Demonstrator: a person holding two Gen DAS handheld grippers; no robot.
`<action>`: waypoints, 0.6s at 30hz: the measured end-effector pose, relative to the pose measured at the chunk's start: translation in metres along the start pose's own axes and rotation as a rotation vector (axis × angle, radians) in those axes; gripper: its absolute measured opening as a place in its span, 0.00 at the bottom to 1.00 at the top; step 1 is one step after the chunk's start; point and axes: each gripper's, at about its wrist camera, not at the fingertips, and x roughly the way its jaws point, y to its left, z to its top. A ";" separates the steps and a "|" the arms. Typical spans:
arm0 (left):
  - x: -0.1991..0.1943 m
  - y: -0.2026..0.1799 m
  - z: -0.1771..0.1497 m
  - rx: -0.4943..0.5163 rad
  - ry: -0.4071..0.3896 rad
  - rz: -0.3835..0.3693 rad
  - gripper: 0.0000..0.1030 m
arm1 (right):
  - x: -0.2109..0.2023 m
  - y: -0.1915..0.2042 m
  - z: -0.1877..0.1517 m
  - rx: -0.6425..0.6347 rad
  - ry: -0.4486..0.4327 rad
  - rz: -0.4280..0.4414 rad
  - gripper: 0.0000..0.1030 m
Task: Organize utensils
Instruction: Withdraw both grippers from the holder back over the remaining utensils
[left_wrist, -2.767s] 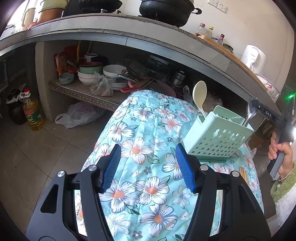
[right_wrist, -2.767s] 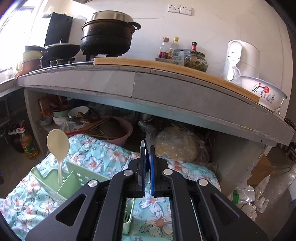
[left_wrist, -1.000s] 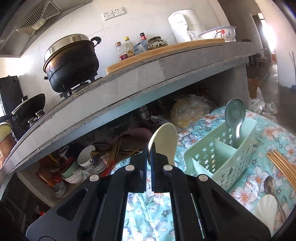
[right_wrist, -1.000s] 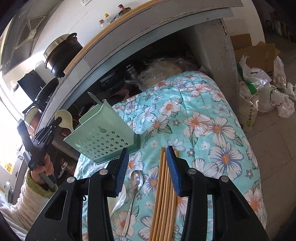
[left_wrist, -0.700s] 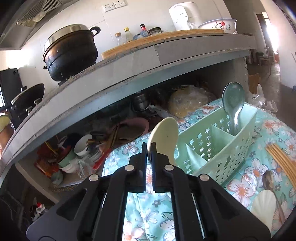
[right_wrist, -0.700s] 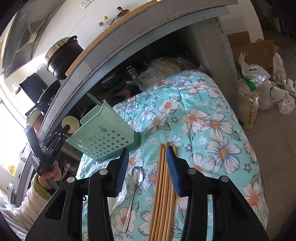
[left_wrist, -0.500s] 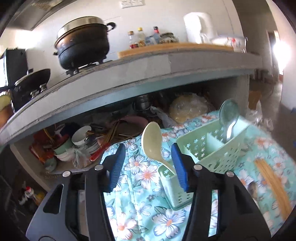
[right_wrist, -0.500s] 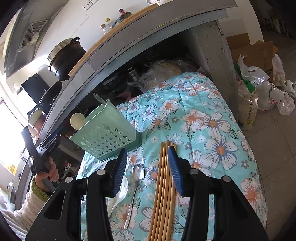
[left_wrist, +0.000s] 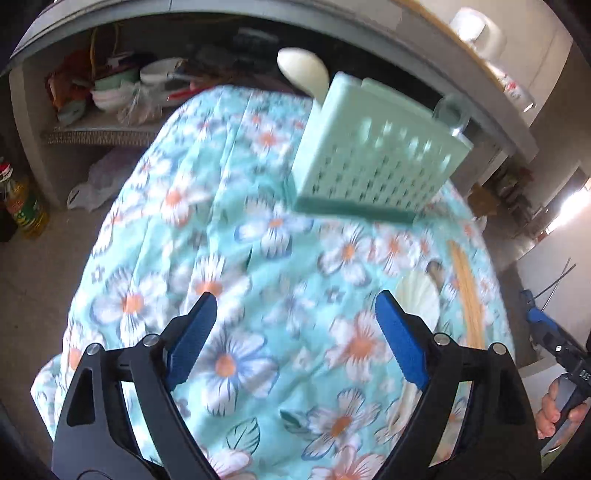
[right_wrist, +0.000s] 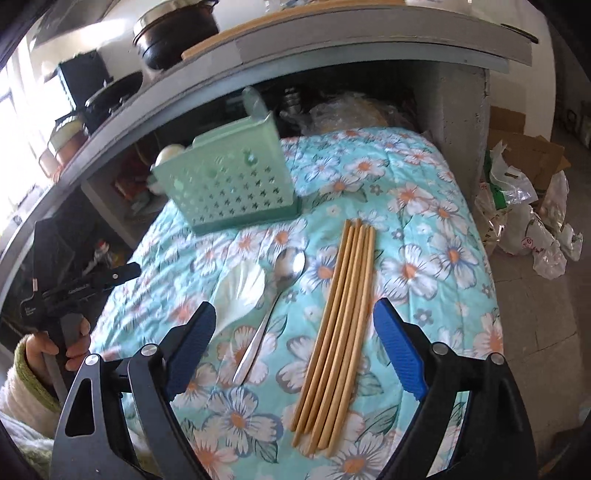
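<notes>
A mint green utensil holder (left_wrist: 376, 158) (right_wrist: 229, 181) stands on the floral cloth, holding a cream spoon (left_wrist: 304, 74) at its left end and a metal spoon (left_wrist: 450, 114) at its right. On the cloth lie a white spoon (right_wrist: 240, 291), a metal spoon (right_wrist: 277, 288) and several wooden chopsticks (right_wrist: 340, 314). My left gripper (left_wrist: 295, 321) is open and empty above the cloth, in front of the holder. My right gripper (right_wrist: 295, 332) is open and empty, hovering over the metal spoon and chopsticks.
The floral cloth (right_wrist: 424, 221) covers a low table. Behind it a concrete counter (right_wrist: 332, 48) overhangs a shelf with bowls (left_wrist: 122, 85). An oil bottle (left_wrist: 22, 206) stands on the floor at left; plastic bags (right_wrist: 535, 229) lie at right.
My left gripper let go of the cream spoon into the holder, opened wide and pulled back, tilting down. My right gripper opened wider and moved over the chopsticks and metal spoon.
</notes>
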 end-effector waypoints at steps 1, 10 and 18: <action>0.008 0.000 -0.009 0.003 0.038 0.015 0.82 | 0.005 0.009 -0.006 -0.038 0.021 -0.008 0.85; 0.022 0.018 -0.044 -0.048 0.067 -0.050 0.92 | 0.026 0.036 -0.030 -0.159 0.046 -0.239 0.94; 0.016 0.040 -0.037 -0.187 0.084 -0.169 0.92 | 0.009 0.044 -0.016 -0.258 -0.064 -0.414 0.94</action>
